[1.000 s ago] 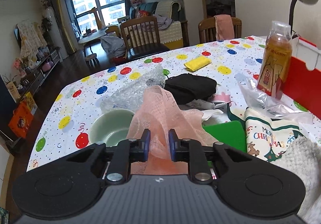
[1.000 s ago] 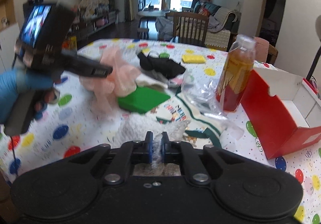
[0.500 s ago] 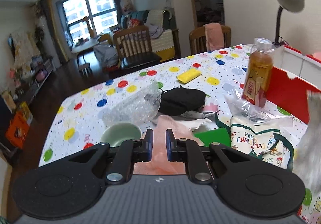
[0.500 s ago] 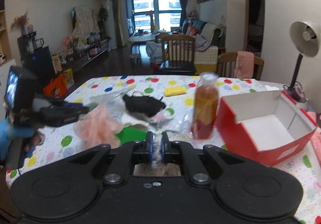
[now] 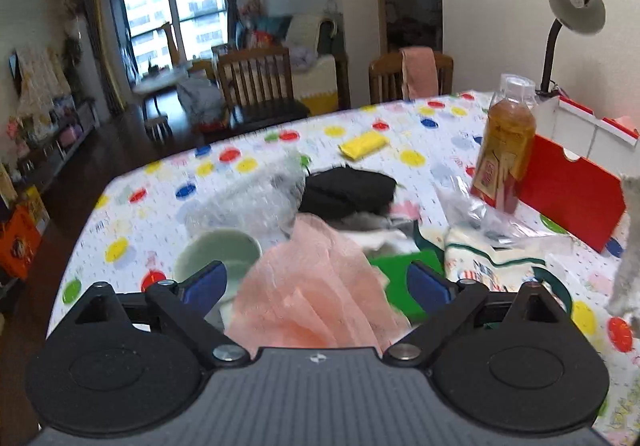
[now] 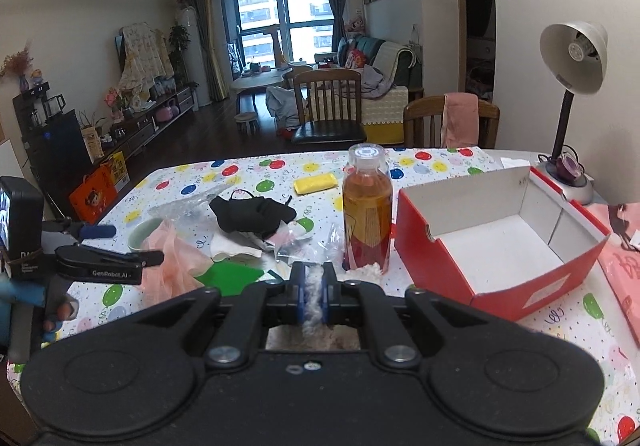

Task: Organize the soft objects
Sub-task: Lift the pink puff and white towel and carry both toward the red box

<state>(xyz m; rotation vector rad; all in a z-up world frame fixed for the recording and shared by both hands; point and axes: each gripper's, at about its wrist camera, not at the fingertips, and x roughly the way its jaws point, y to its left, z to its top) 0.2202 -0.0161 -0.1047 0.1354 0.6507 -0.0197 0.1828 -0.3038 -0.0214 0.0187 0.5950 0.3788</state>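
My left gripper (image 5: 316, 278) hangs over a pink mesh cloth (image 5: 320, 310) on the dotted tablecloth. Its jaws are opening wide, and the cloth lies loose between them, untouched by the pads. In the right wrist view that left gripper (image 6: 132, 244) sits at the left beside the pink mesh cloth (image 6: 172, 262). My right gripper (image 6: 312, 284) is shut on a white fluffy cloth (image 6: 313, 302), held up in front of the red box (image 6: 440, 266), which is open on top and has nothing inside. The fluffy cloth (image 5: 628, 246) dangles at the right edge of the left wrist view.
An amber bottle (image 6: 366, 222) stands just left of the box. A black cloth (image 6: 252, 212), a yellow sponge (image 6: 314, 182), a green pad (image 6: 228, 278), a Christmas cloth (image 5: 492, 274), bubble wrap (image 5: 248, 202) and a green bowl (image 5: 216, 252) lie around. A desk lamp (image 6: 572, 58) stands back right.
My left gripper's jaws have sprung apart and let go of the pink mesh cloth. My right gripper has risen with the white fluffy cloth and now faces the red box.
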